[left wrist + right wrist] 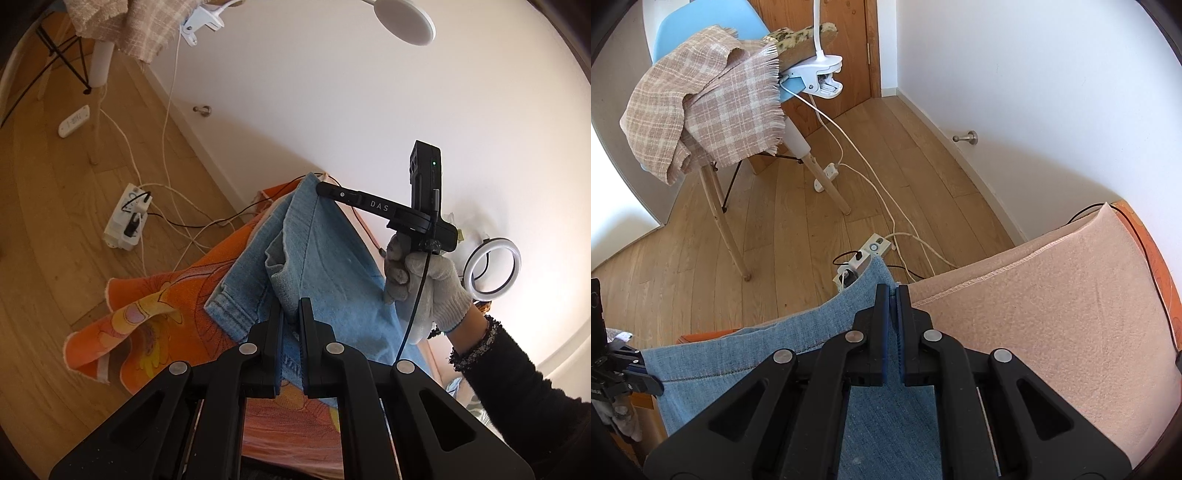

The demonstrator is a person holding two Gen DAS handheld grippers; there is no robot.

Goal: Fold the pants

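The light blue denim pants (325, 266) hang lifted between my two grippers above an orange flowered cloth (159, 325). My left gripper (291, 306) is shut on a bunched edge of the pants. My right gripper (320, 187) shows in the left wrist view, held by a white-gloved hand (424, 284), pinching the far upper corner. In the right wrist view my right gripper (893, 295) is shut on the pants (738, 354), which stretch left to the left gripper (646, 380).
A pink-beige blanket (1052, 314) covers the surface at right. A power strip (864, 258) and cables lie on the wood floor. A chair with a plaid cloth (701, 110) and a clip lamp (816, 77) stands behind. A ring light (491, 269) is at right.
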